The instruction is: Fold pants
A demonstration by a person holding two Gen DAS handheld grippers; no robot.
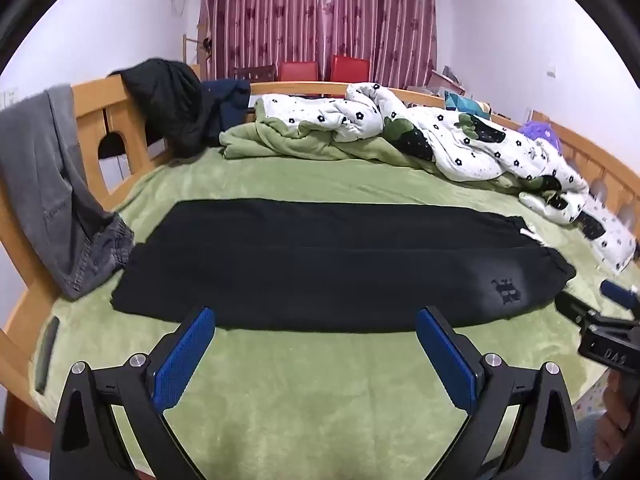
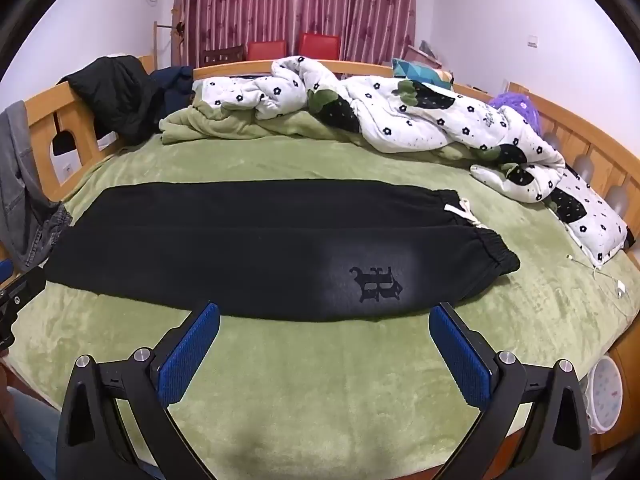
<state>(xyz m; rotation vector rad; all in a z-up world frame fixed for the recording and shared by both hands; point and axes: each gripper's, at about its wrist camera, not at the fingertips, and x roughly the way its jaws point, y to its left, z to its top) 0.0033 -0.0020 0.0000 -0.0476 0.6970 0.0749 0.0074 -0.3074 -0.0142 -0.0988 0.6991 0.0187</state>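
The pants (image 1: 336, 260) (image 2: 256, 248) lie flat on the bed, already doubled leg over leg into one long black strip. Their long axis runs side to side across both views, waistband to the right, leg ends to the left. A dark emblem (image 2: 378, 282) sits on the near layer close to the waist.

The right wrist view shows the elastic waistband and a white drawstring (image 2: 464, 210) clearly; in the left wrist view the drawstring is only a small white sliver. The left view takes in more of the grey trousers (image 1: 52, 184) draped over the footboard beside the leg ends. Each view catches the other tool at its edge.

Left tongs (image 1: 316, 322) are spread wide, empty, hovering over the blanket just short of the pants' near edge. Right tongs (image 2: 324, 318) are likewise spread and empty, near the emblem end.

The bed wears a green fleece blanket (image 2: 320, 380), with a crumpled flowered quilt (image 2: 400, 120) along the far side. A white cable, perhaps a charger, lies at the right (image 2: 616, 286). A wooden frame (image 1: 92, 100) rings the mattress, a black jacket (image 1: 168, 100) hung on it. Beyond: pale walls, striped maroon curtains (image 1: 320, 16), red chairs (image 2: 318, 46).
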